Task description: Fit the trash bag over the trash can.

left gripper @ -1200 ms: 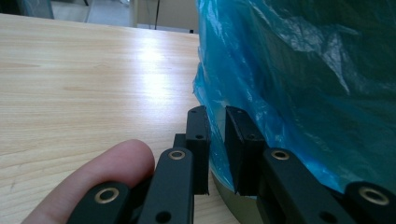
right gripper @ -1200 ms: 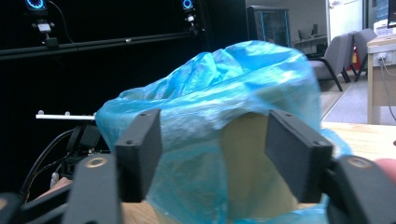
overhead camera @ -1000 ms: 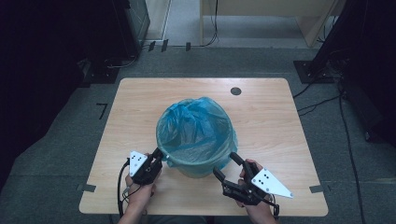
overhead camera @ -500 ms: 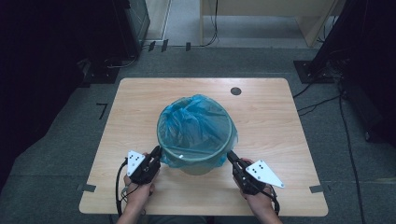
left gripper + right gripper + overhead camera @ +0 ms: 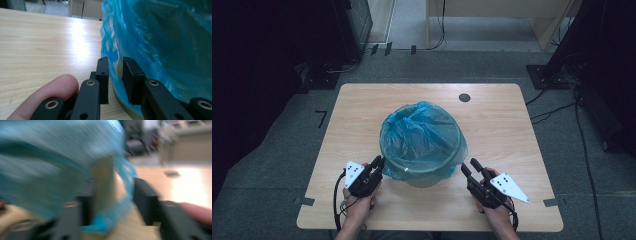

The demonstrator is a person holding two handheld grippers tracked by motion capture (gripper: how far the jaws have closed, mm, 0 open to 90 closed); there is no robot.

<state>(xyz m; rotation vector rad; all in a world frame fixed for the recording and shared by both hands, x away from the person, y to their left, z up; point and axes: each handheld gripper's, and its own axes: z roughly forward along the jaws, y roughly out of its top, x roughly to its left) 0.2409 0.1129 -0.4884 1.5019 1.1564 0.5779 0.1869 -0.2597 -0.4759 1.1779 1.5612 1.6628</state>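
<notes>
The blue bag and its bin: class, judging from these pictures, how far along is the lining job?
Done: the blue bag sits inside the bin, its edge folded over the rim. In hand: the left gripper has bag film between its jaws; the right gripper stands open beside the bin. Probably left: tidying the overhang.

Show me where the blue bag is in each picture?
High view: blue bag sits mid-table, lining the bin.
Left gripper view: it covers the right side, just beyond the fingers.
Right gripper view: blurred, upper left.
Shared landmark: the wooden table.
</notes>
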